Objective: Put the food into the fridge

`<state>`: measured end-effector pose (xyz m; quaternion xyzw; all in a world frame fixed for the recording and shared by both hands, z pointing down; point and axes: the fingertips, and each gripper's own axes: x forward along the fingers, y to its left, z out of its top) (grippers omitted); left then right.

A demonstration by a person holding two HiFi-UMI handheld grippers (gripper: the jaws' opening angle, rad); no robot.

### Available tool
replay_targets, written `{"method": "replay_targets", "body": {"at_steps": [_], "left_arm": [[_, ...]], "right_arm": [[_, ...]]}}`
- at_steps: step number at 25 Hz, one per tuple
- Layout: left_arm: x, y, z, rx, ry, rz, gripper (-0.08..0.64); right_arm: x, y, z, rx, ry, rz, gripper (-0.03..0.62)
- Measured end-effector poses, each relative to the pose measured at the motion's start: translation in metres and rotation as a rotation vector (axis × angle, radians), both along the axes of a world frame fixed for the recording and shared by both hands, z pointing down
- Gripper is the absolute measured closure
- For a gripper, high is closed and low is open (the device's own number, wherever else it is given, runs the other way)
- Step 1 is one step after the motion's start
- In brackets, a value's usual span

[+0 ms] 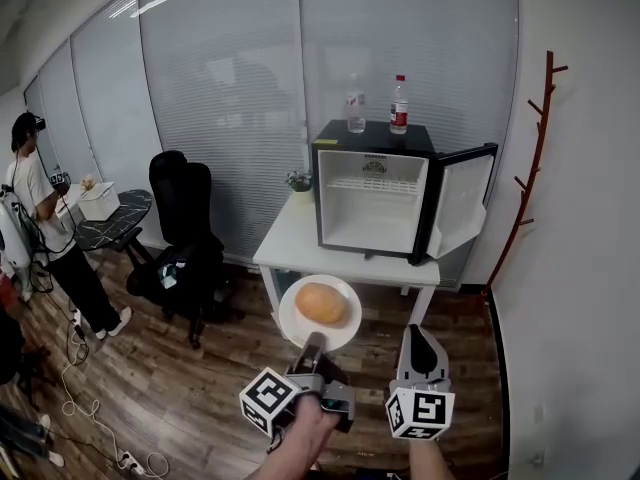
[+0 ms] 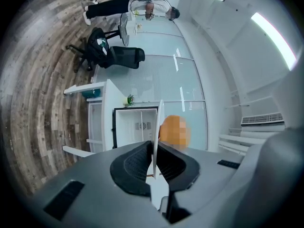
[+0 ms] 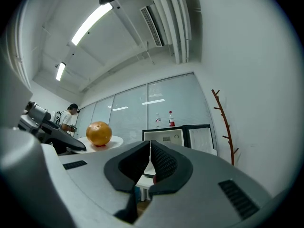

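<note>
Left grip: the left hand-held gripper has its jaws pinched on the near rim of a round white plate.
Plate contents: one round orange fruit sits near the middle of the plate.
Right grip: the right hand-held gripper has its jaws pressed together with nothing between them. It hangs just right of the plate and apart from it.
Fridge: a small black fridge stands on a white worktop. Its fridge door is swung open to the right. The inside is white, with a wire shelf high up.
Fruit's place: outside the fridge, on the held plate at the near side of the worktop.
Fridge top: two clear plastic bottles stand upright side by side.
Left gripper view: it is rolled on its side. The plate runs edge-on between the black pads, and the fruit is blurred.
Right gripper view: it shows the fruit and plate from the side at left. The fridge lies ahead beyond the closed jaws.
Hand pose: the left hand grips behind the marker cube. Both grippers point roughly level toward the fridge.
</note>
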<state>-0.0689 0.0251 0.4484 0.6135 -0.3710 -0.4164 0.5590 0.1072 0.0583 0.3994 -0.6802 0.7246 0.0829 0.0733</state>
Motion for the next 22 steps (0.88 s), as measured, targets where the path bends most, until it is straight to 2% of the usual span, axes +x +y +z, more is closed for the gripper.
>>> {"method": "replay_targets", "body": {"at_steps": [8, 22], "left_arm": [[0.006, -0.083, 0.012, -0.019, 0.021, 0.020, 0.517], [-0.011, -0.241, 0.001, -0.009, 0.036, 0.074, 0.517]], "right_arm": [[0.002, -0.079, 0.008, -0.014, 0.021, 0.015, 0.565], [-0.026, -0.232, -0.012, 0.000, 0.037, 0.057, 0.565]]}}
